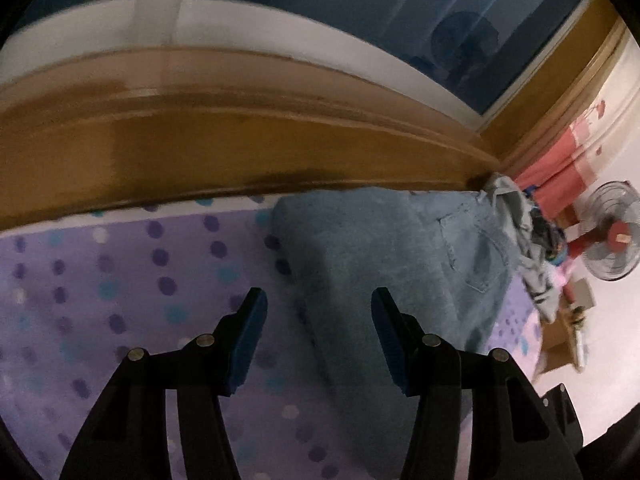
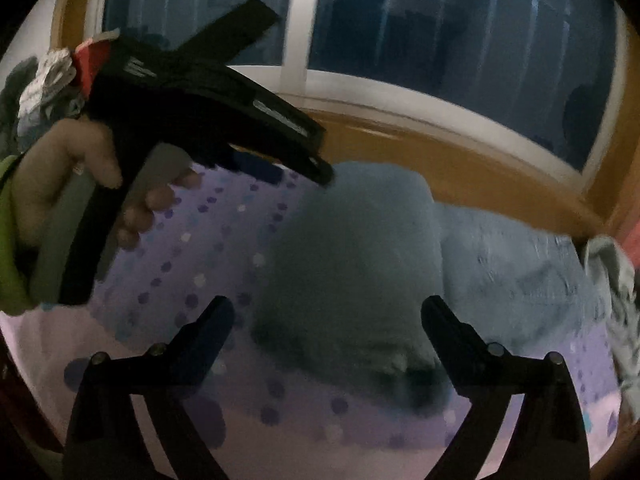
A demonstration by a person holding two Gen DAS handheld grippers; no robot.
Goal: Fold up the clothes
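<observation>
Jeans [image 1: 384, 264] lie doubled over on dotted bed sheet [image 1: 120, 280], pile [image 1: 532, 248] at 3 o'clock. Left tool [image 1: 318, 344] and right tool [image 2: 326, 344] both wide, empty, hovering above. Either mid-fold or folded; next grip needs a hem edge

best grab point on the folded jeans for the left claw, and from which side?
Probably the near folded edge of the jeans, approached low along the dotted sheet from the camera side. That edge forms a thick raised lip facing the open left claw, which holds nothing. The far side abuts the wooden bed frame, and the loose clothes pile crowds one end.
</observation>
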